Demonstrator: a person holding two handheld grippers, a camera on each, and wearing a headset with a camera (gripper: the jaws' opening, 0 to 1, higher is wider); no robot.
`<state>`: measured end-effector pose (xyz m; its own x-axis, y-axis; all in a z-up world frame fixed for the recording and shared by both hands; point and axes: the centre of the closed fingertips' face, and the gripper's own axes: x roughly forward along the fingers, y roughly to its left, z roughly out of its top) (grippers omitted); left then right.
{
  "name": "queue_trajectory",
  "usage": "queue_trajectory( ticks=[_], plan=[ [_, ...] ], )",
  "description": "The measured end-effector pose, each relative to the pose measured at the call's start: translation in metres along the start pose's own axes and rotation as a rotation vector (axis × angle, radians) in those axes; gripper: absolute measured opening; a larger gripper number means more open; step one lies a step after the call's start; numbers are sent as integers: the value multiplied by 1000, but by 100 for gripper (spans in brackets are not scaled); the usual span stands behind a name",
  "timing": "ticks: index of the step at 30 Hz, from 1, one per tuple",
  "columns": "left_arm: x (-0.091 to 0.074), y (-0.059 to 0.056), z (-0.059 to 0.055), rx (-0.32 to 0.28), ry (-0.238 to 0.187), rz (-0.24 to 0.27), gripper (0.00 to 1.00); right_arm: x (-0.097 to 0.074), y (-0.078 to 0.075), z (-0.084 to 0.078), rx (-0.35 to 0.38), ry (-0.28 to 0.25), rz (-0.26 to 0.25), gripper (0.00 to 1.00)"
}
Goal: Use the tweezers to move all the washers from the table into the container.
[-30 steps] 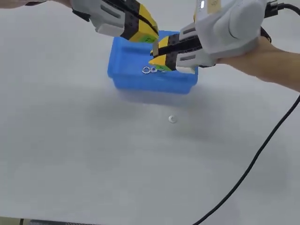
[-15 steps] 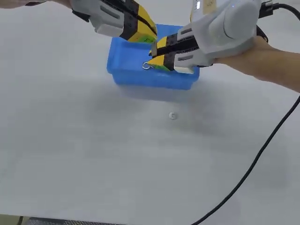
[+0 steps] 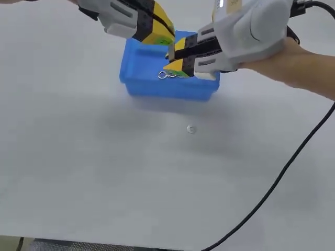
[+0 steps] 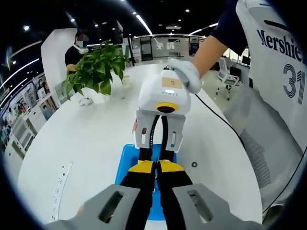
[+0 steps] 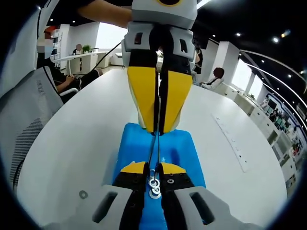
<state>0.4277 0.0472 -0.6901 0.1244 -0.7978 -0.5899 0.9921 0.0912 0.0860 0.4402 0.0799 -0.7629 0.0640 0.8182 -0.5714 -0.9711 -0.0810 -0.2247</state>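
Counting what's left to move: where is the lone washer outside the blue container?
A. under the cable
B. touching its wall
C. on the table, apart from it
C: the washer lies on the bare table, clear of the container and its near wall.

Lone washer (image 3: 191, 129) tiny and blurred

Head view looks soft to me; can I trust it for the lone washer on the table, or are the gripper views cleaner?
Head view: even light, soft shadows, slight blur; the lone washer is a faint pale ring on the white table. Right gripper view: fisheye-bent, yet the tweezers and container read crisp. Left gripper view: that washer is small but clearer.
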Motion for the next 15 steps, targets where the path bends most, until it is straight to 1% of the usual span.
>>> queue_trajectory(
  ticks=[8, 15],
  plan=[
    [-10, -4, 20, 39, 5, 8, 5, -15, 0, 16, -15, -19, -25, 11],
    [-13, -17, 38, 70, -4, 10, 5, -32, 6, 25, -27, -28, -35, 11]
  ],
)
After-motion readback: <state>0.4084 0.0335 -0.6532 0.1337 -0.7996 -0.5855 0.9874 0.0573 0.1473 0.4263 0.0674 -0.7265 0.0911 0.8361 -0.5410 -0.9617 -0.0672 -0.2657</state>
